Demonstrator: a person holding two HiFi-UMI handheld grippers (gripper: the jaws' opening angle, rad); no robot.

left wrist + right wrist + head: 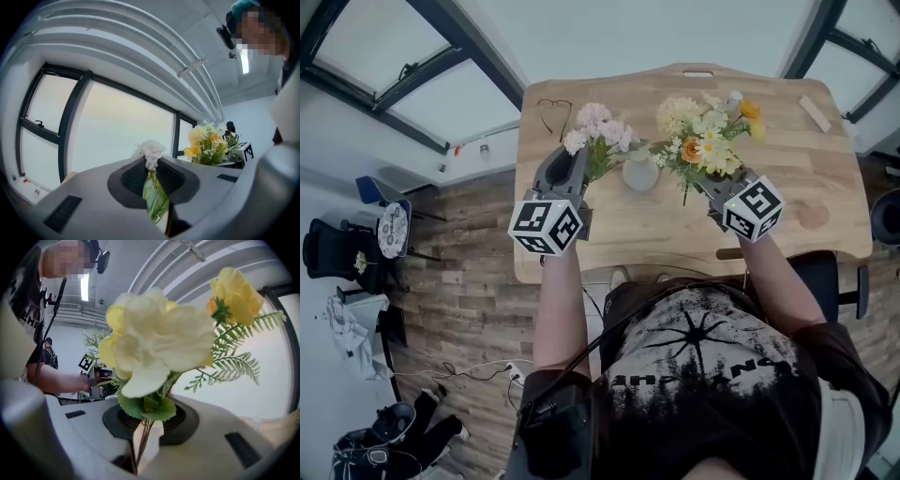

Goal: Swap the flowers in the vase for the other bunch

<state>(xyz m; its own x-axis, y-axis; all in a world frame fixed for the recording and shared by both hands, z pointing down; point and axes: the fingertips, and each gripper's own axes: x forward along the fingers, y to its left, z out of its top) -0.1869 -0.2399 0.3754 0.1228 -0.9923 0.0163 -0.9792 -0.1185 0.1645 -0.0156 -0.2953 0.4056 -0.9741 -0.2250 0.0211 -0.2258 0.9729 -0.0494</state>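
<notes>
A small pale vase [640, 173] stands on the wooden table [825, 187] between my two grippers, with no flowers in it. My left gripper [574, 169] is shut on the stems of a pink and white bunch [598, 128], held just left of the vase. In the left gripper view the white blooms [151, 151] rise from between the dark pads [133, 177]. My right gripper [715, 187] is shut on the stems of a yellow and orange bunch [709, 134], just right of the vase. Its big pale yellow bloom [157, 341] fills the right gripper view.
A pair of glasses [554, 111] lies at the table's far left. A small wooden block [814, 111] sits at the far right. A slot handle [697, 72] is cut in the table's far edge. Wooden floor with a chair and clutter [356, 253] lies to the left.
</notes>
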